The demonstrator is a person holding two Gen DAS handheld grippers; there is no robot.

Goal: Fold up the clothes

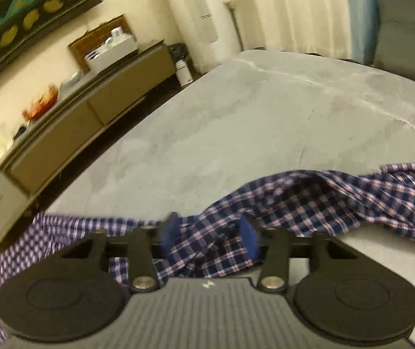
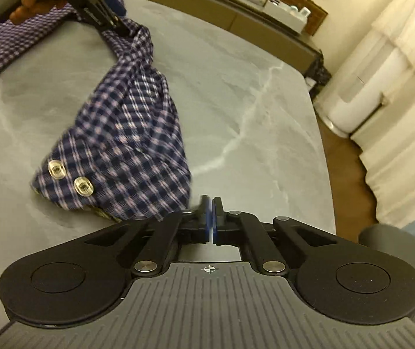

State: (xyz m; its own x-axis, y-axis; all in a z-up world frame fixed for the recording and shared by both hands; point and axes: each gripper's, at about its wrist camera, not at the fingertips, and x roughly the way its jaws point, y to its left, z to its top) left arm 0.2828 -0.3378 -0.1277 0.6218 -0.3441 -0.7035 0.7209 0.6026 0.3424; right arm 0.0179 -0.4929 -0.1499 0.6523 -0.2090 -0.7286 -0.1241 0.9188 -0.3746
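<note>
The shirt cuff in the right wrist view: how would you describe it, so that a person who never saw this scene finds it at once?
Start from the grey marble-look table. A navy and pink checked shirt lies across it, and one sleeve runs toward the camera from the left gripper. The cuff is that sleeve's near end, just left of the right gripper; it alone carries two clear buttons side by side.
</note>
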